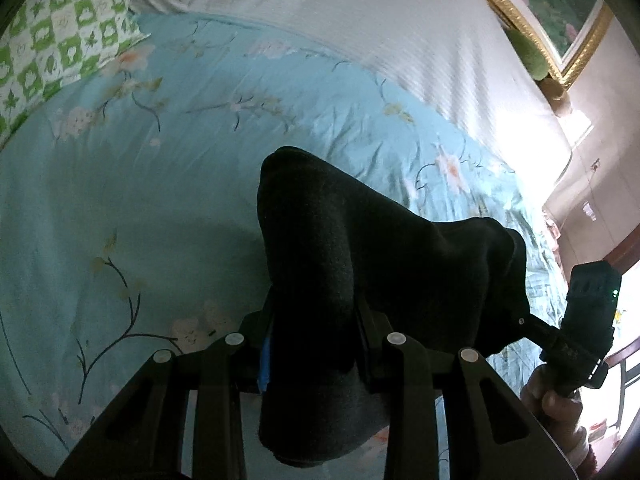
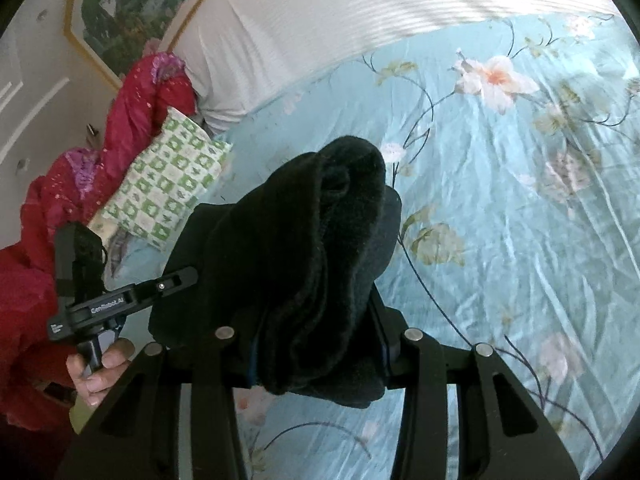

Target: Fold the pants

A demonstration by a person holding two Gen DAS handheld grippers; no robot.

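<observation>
The black pants (image 1: 360,264) hang bunched between both grippers, lifted above the light blue floral bedsheet (image 1: 120,200). My left gripper (image 1: 316,320) is shut on one part of the pants; the cloth drapes over its fingers and hides the tips. The right gripper (image 1: 524,320) shows at the right of this view, also clamped on the cloth. In the right wrist view my right gripper (image 2: 320,328) is shut on a thick fold of the pants (image 2: 312,248), fingertips hidden. The left gripper (image 2: 180,278) holds the cloth at the left.
A green-and-white checked pillow (image 1: 60,40) (image 2: 168,184) lies at the bed's edge. A white striped quilt (image 1: 360,20) covers the far part of the bed. A red quilt (image 2: 120,140) and a framed painting (image 2: 120,8) stand by the wall.
</observation>
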